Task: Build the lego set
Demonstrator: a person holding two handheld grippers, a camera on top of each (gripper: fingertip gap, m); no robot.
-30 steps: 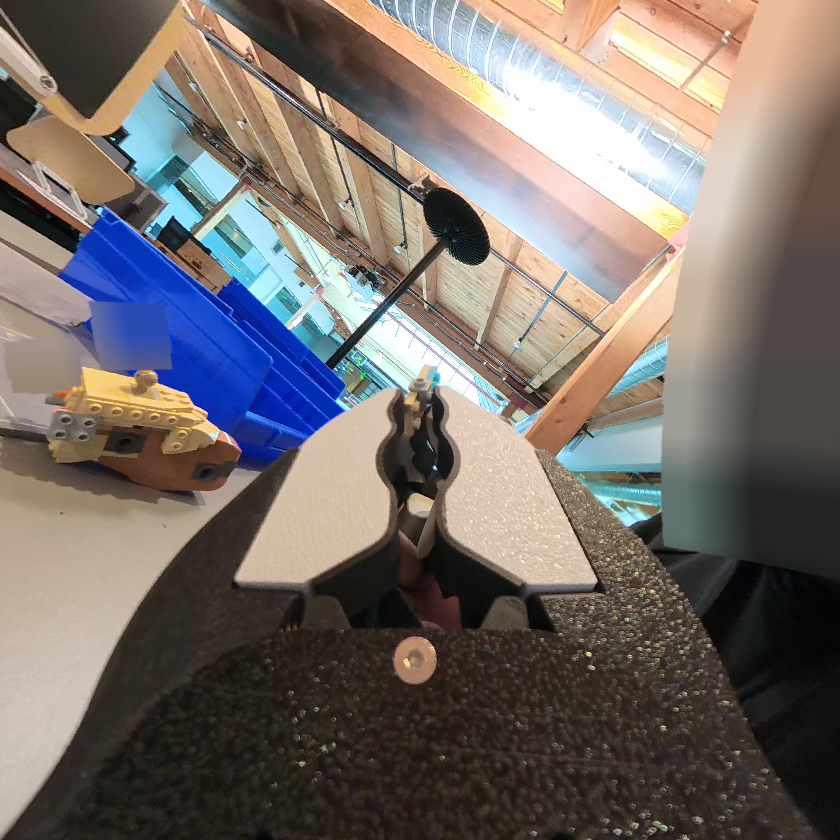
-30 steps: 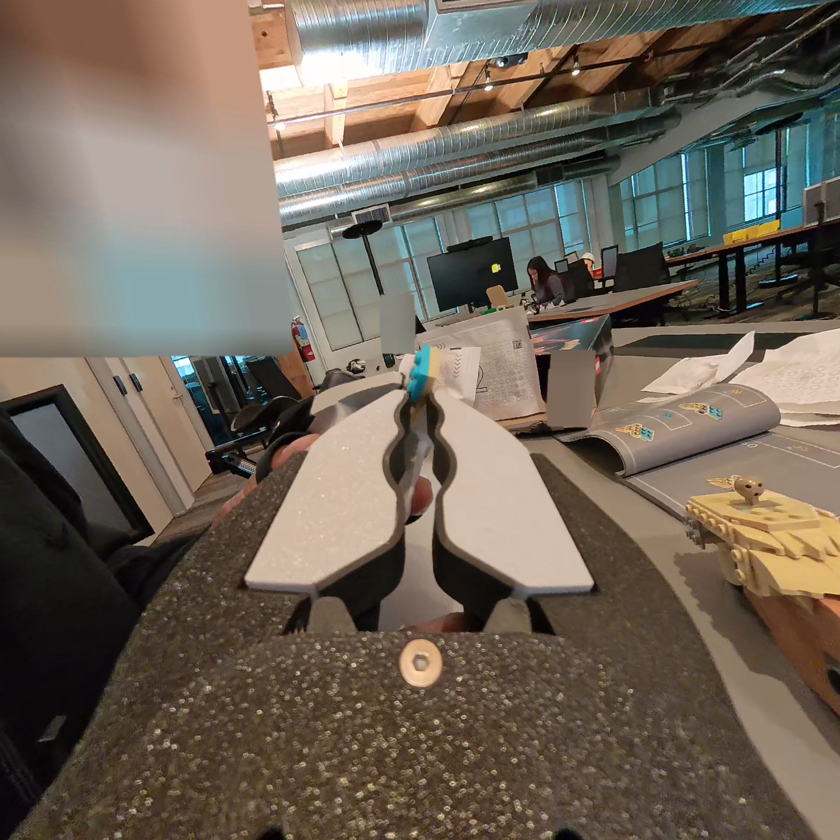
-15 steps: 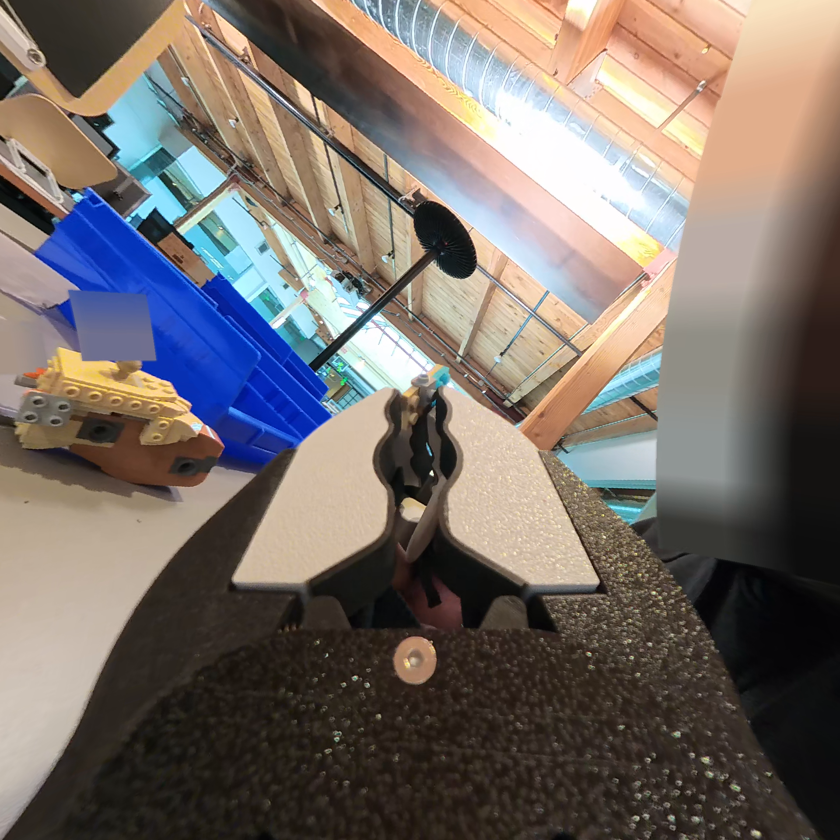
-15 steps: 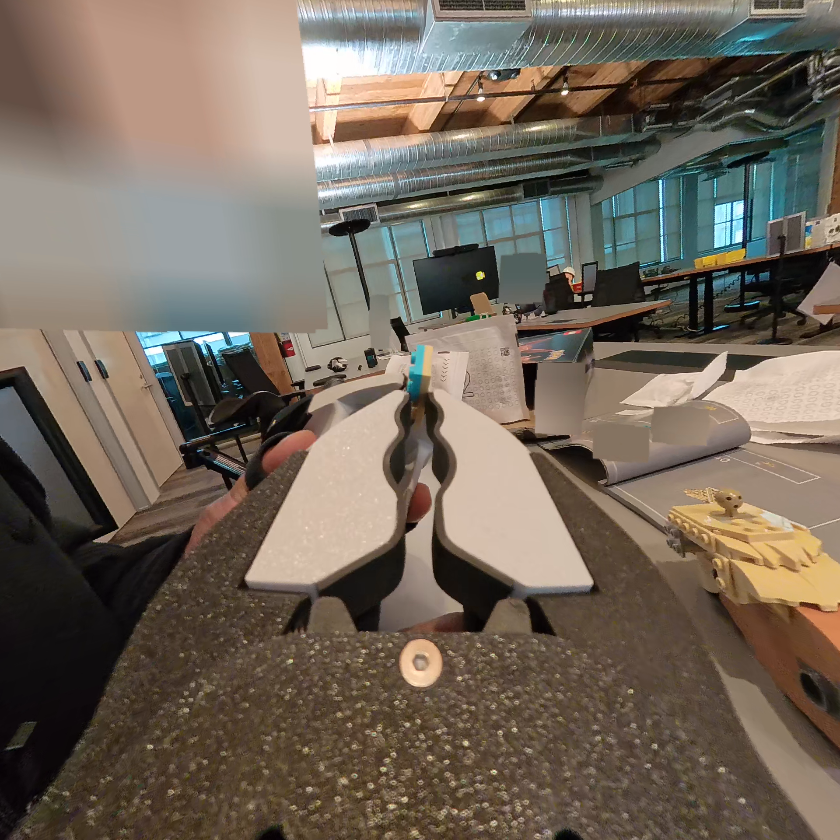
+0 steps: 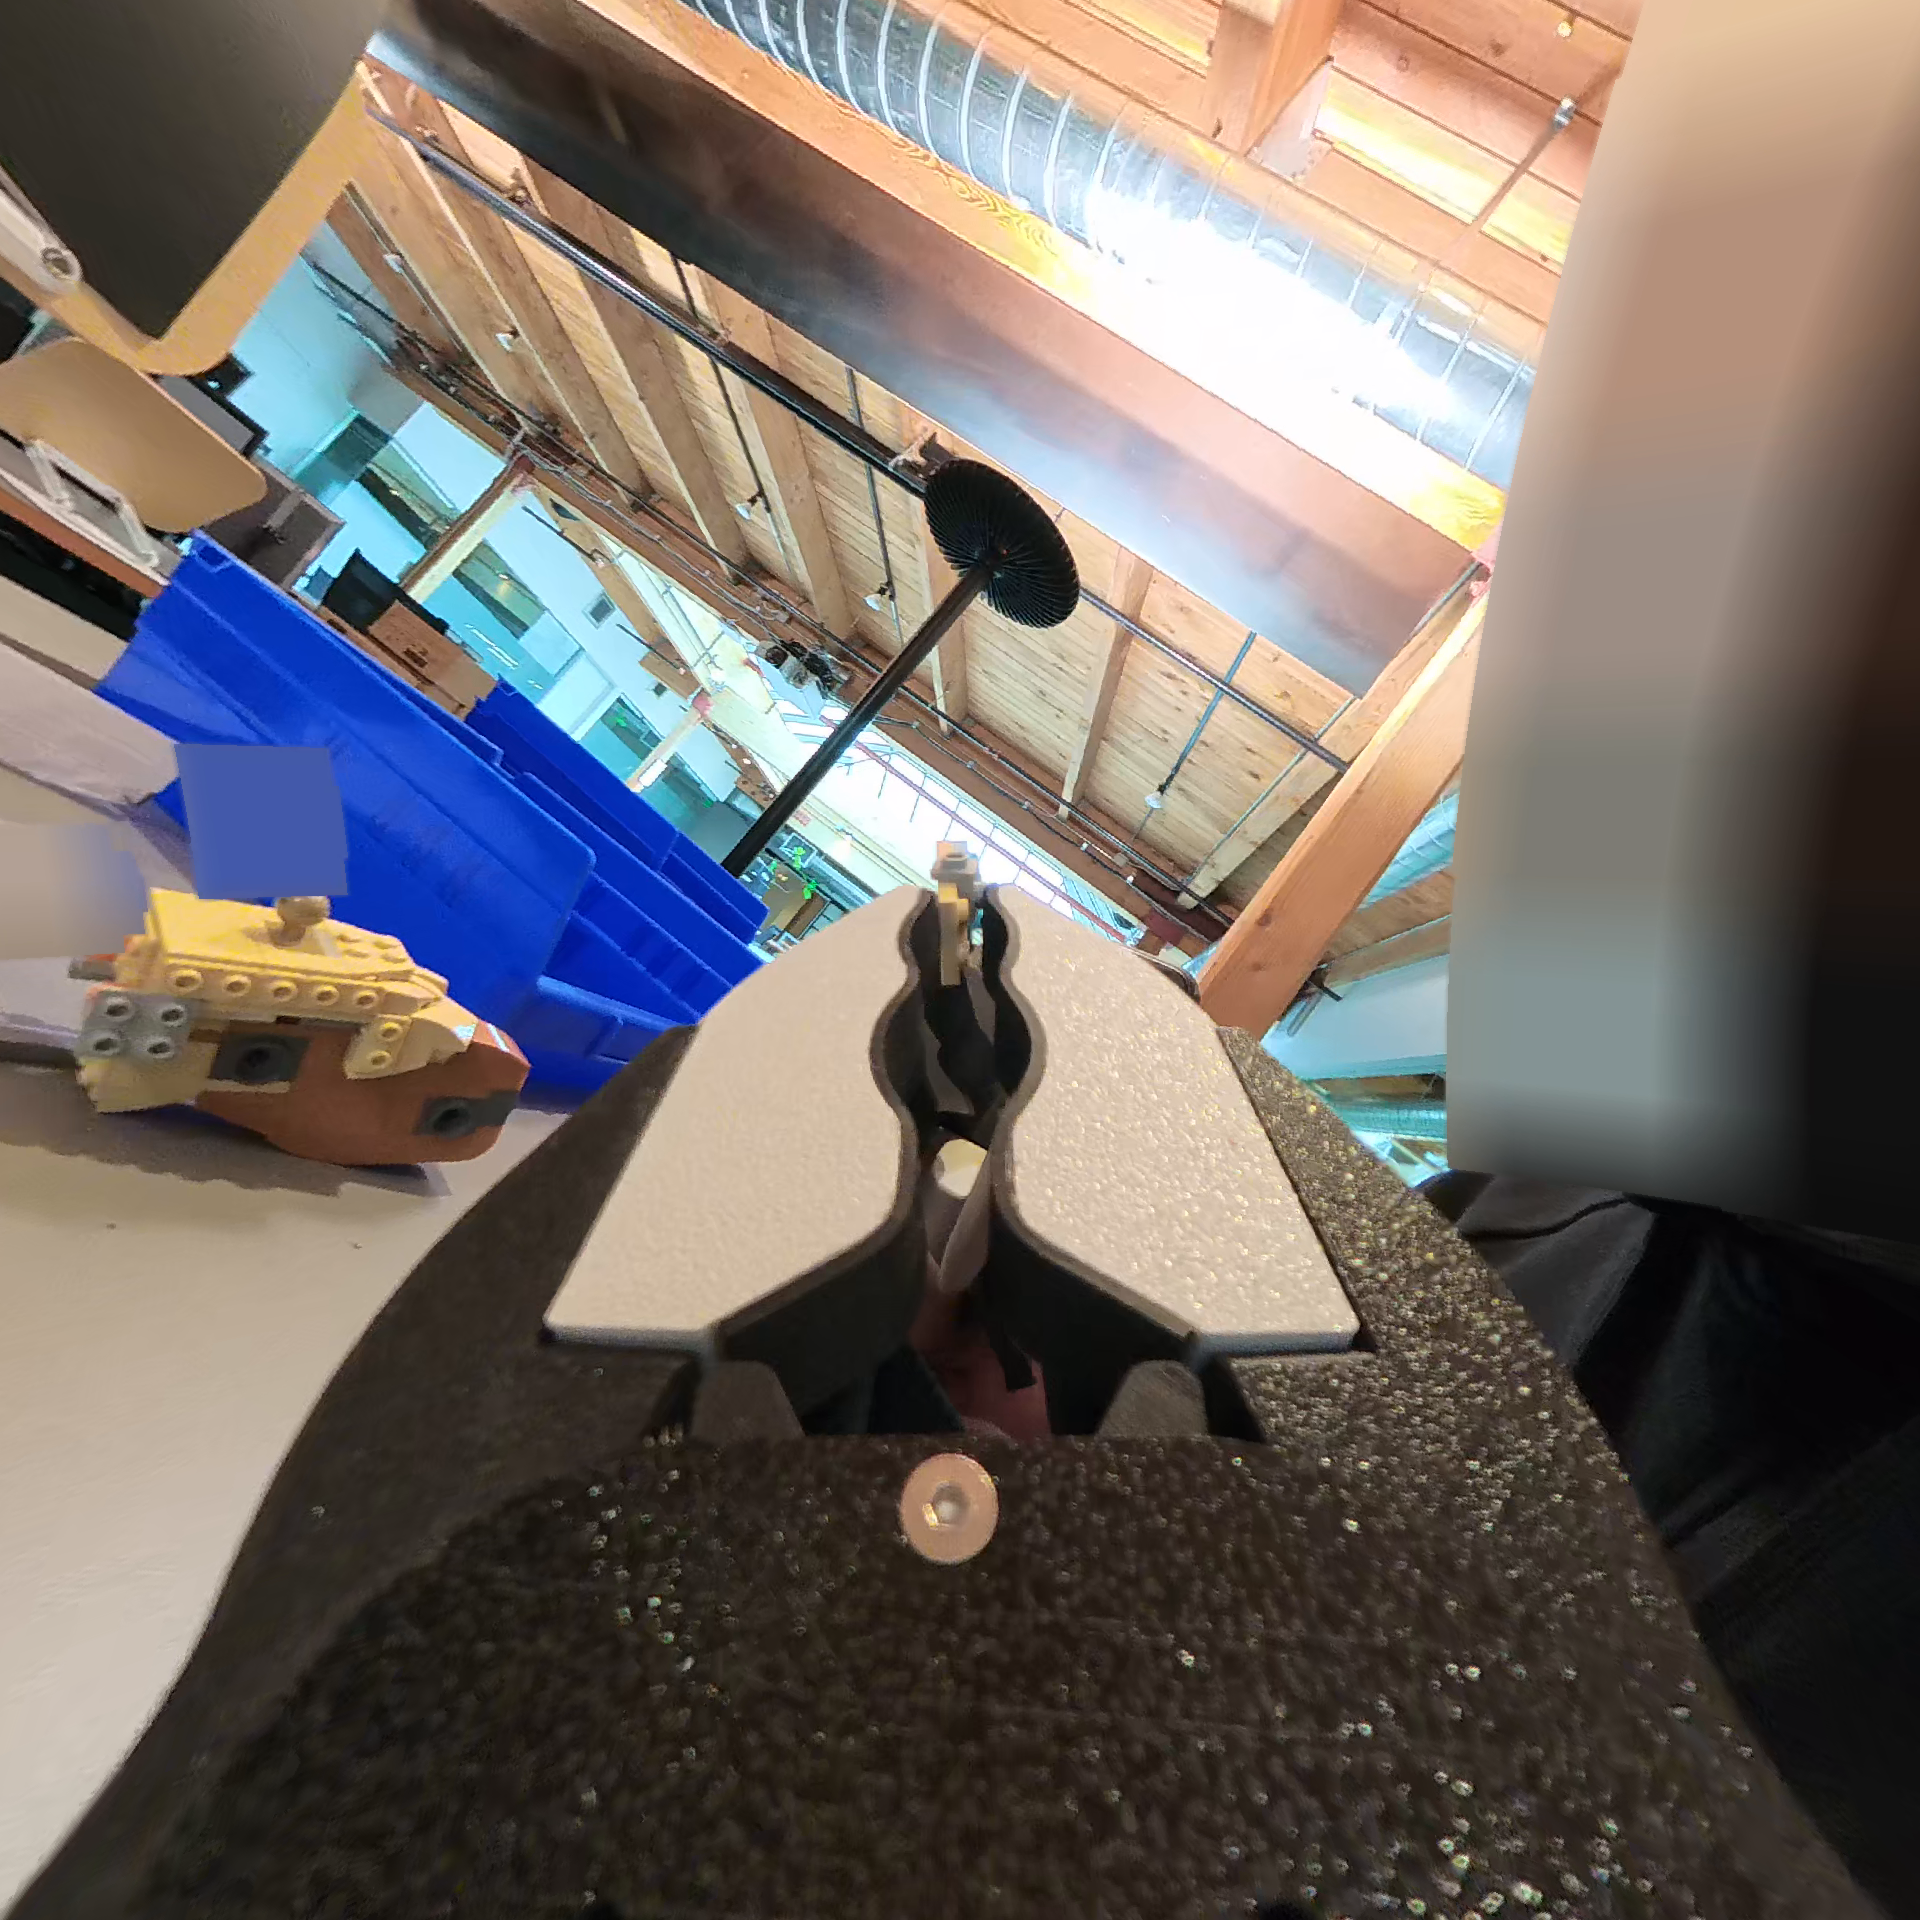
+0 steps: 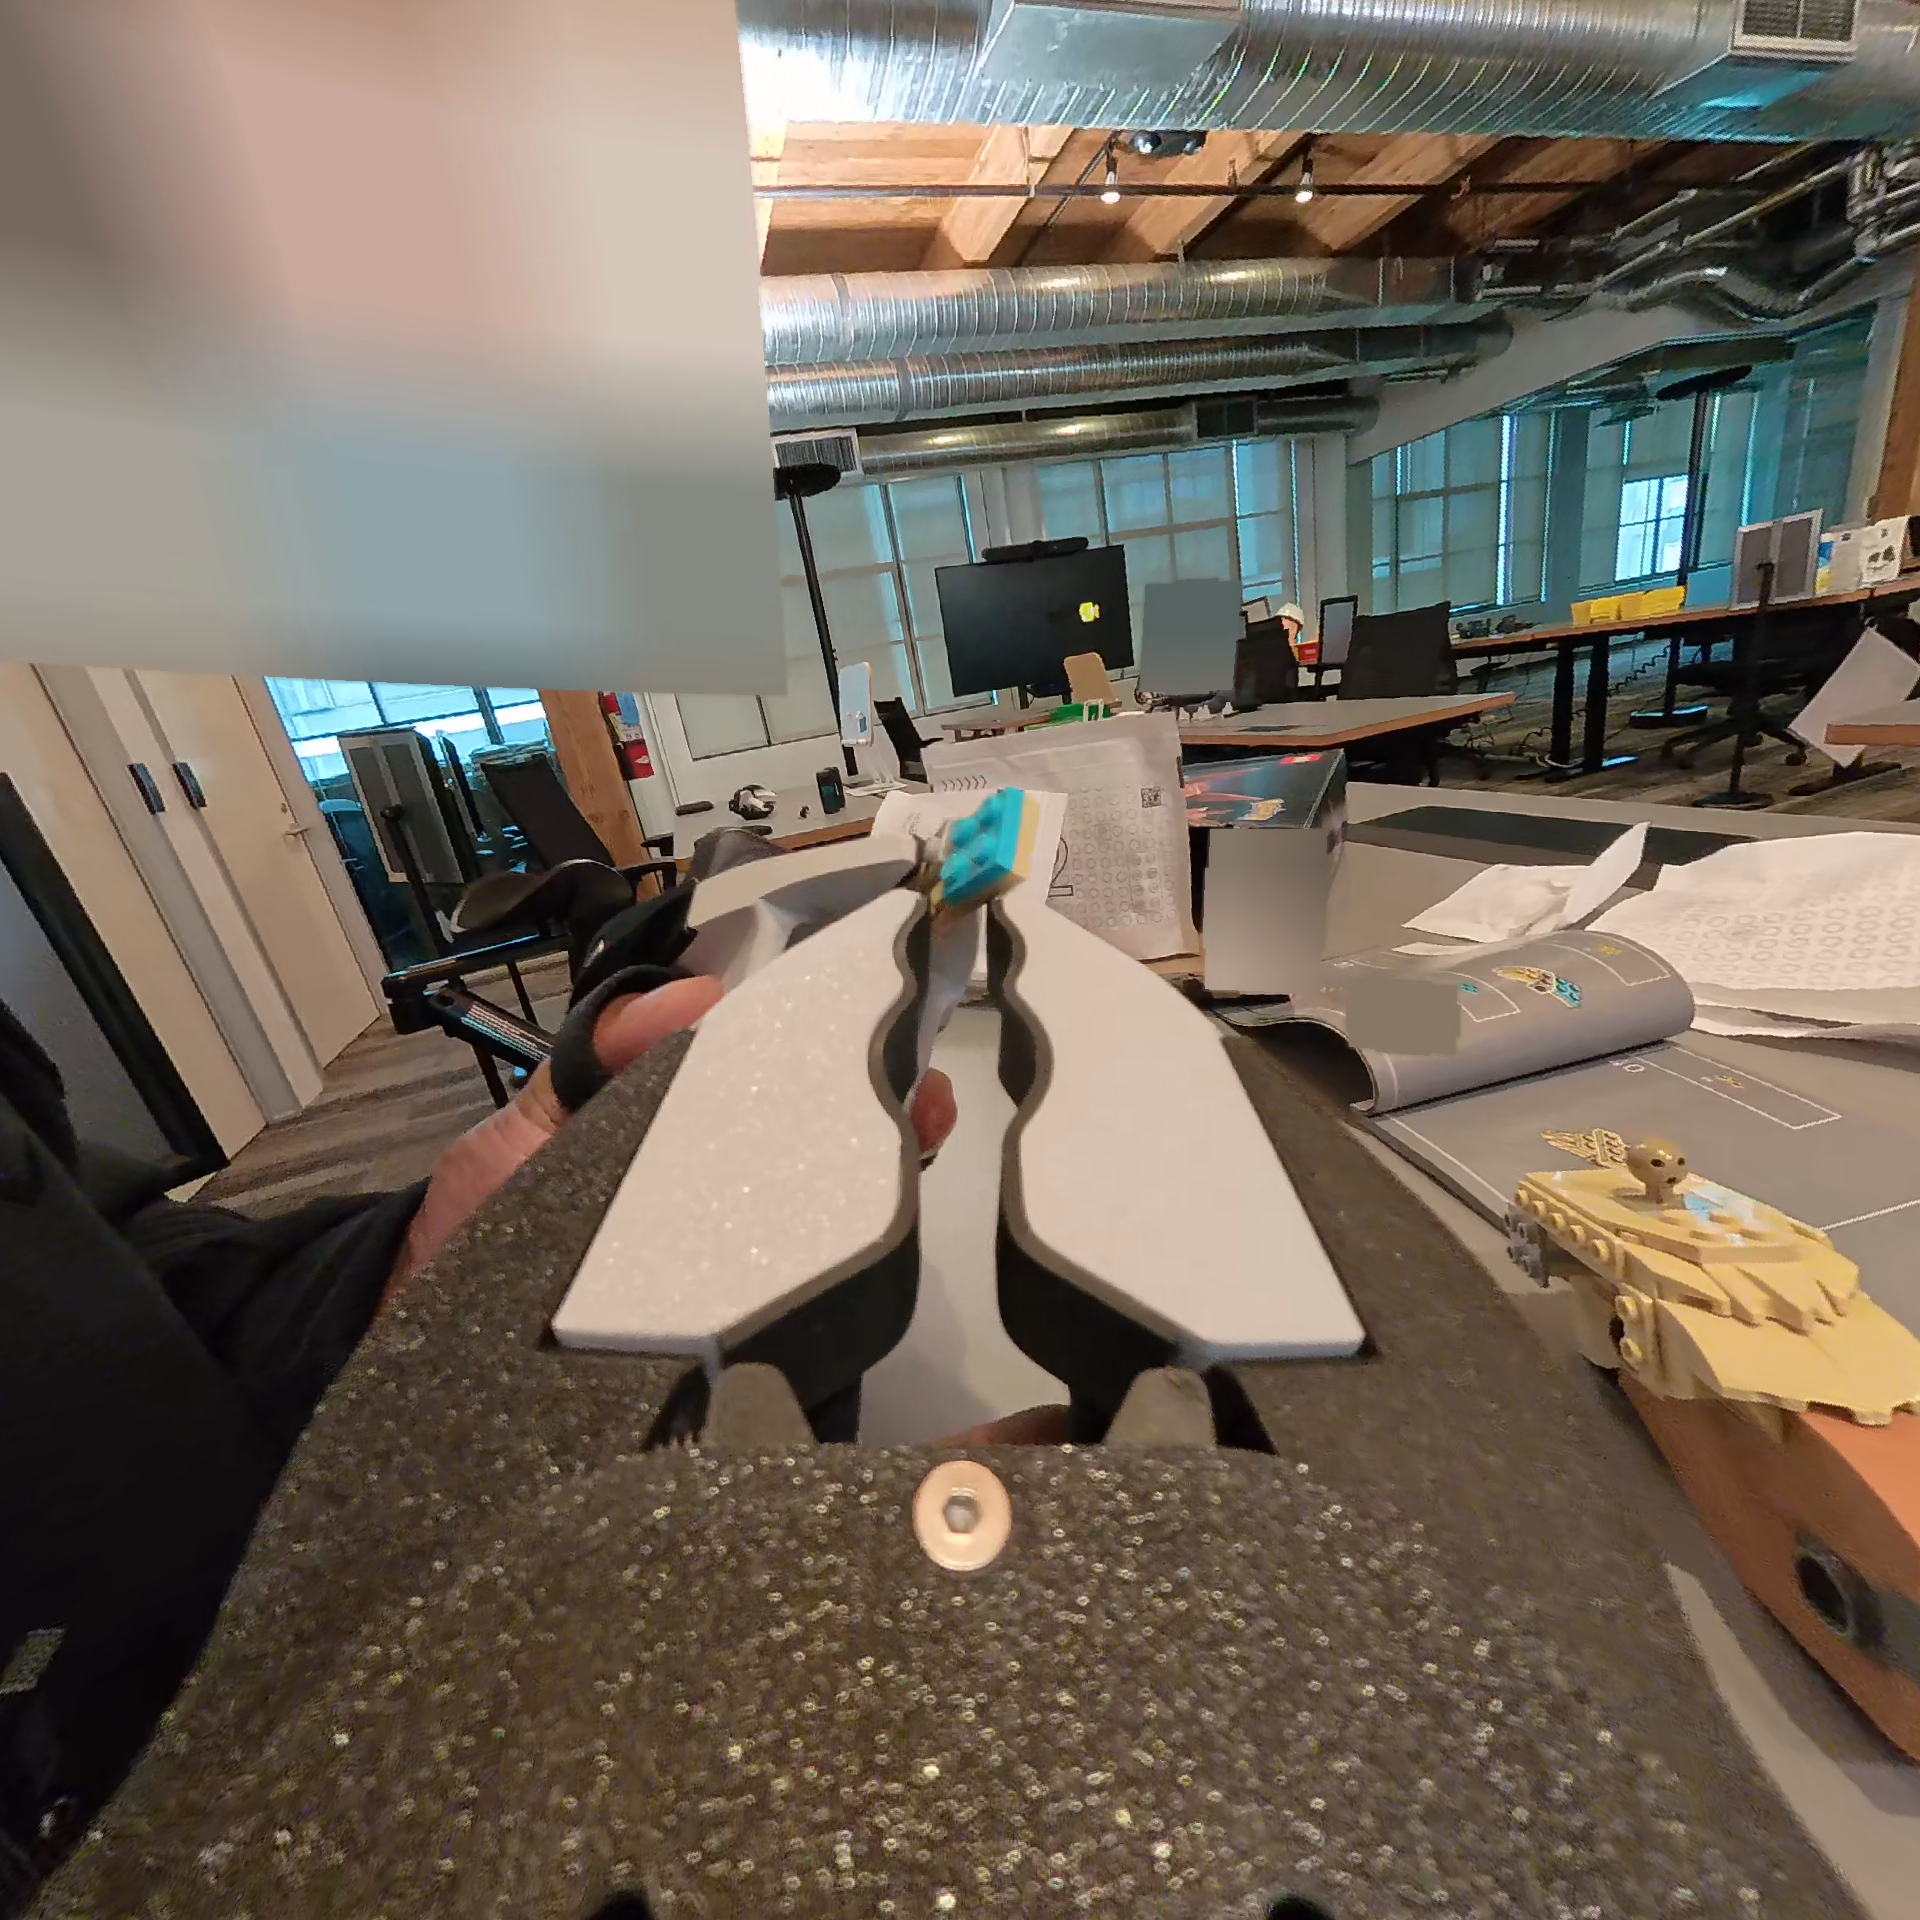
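My left gripper (image 5: 954, 906) is shut on a small tan piece (image 5: 950, 940) with a grey stud on top. My right gripper (image 6: 956, 906) holds a small turquoise and tan piece (image 6: 982, 860) at its tips, tilted with its studded face showing. The jaws stand a narrow gap apart. Both grippers are raised off the table and meet tip to tip; the left gripper's finger (image 6: 800, 883) and a hand (image 6: 623, 1039) show behind the right one. The tan and brown model (image 5: 281, 1029) lies on the grey table (image 5: 187, 1403), and shows in the right wrist view (image 6: 1704, 1309).
Blue bins (image 5: 436, 862) stand behind the model. An open instruction booklet (image 6: 1507, 1018), white paper bags (image 6: 1818, 925) and the set's box (image 6: 1257, 800) lie on the table (image 6: 1558, 842) past the right gripper. A person's dark sleeve (image 6: 156, 1351) is at the left.
The turquoise piece has turned to show its studded face and no longer shows in the left wrist view. The right jaws stand slightly wider. Both views have shifted a little.
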